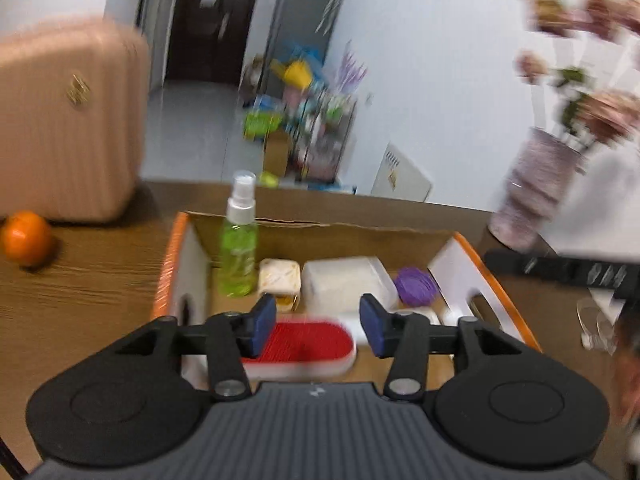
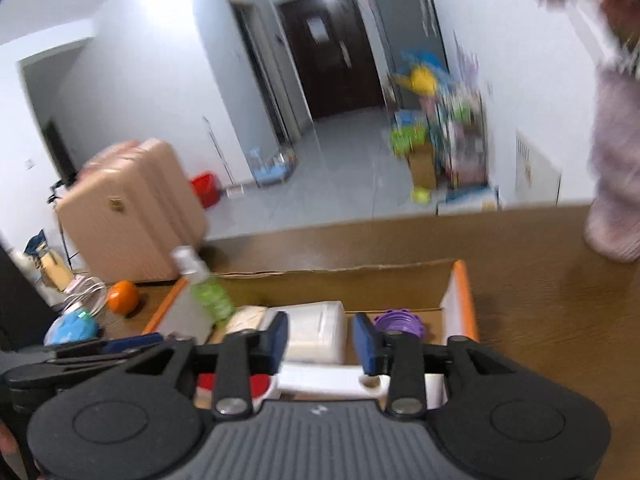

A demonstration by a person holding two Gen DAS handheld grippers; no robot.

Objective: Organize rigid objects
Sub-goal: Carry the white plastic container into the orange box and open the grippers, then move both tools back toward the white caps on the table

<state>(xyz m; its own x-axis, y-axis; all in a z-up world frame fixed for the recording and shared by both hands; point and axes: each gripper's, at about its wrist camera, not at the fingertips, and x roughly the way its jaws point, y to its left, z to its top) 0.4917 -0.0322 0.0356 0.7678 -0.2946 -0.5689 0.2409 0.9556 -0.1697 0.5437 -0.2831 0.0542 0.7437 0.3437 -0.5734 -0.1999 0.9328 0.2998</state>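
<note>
**Both hand-held grippers hang spread over the packed box**

While the left hand-held gripper (image 1: pixel 318 328) hovers above the near end of the cardboard box (image 1: pixel 320 228), its blue pads (image 1: pixel 262 322) stand apart with nothing pinched between them; a red-and-white brush (image 1: pixel 308 346) lies in the box below the gap, not touched by either pad. Beyond it sit a white rectangular container (image 1: pixel 344 282), a small cream box (image 1: pixel 279 276) just left of that, and a purple ridged lid (image 1: pixel 416 286) to the right, near the orange-edged side flap (image 1: pixel 472 268). A green spray bottle (image 1: pixel 239 254) stands upright in the far left corner of the box. Outside the box, an orange fruit (image 1: pixel 26 238) rests on the wooden table (image 1: pixel 80 280), near a pink suitcase (image 1: pixel 68 120). A pale purple vase (image 1: pixel 532 192) of flowers stands at the table's right end.

From the right wrist view, the right hand-held gripper (image 2: pixel 320 342) is likewise spread and empty, hanging over the same box (image 2: pixel 340 280). Below its gap lies a flat white piece (image 2: pixel 332 380), with the white container (image 2: pixel 316 336) just behind and the purple lid (image 2: pixel 400 322) to the right. The spray bottle (image 2: pixel 206 292) leans at the left corner, blurred. The orange fruit (image 2: pixel 123 296) sits on the table (image 2: pixel 540 320) left of the box, beside a coiled white cable (image 2: pixel 86 292) and a blue object (image 2: pixel 72 328). Part of the left gripper shows at the lower left edge
</note>
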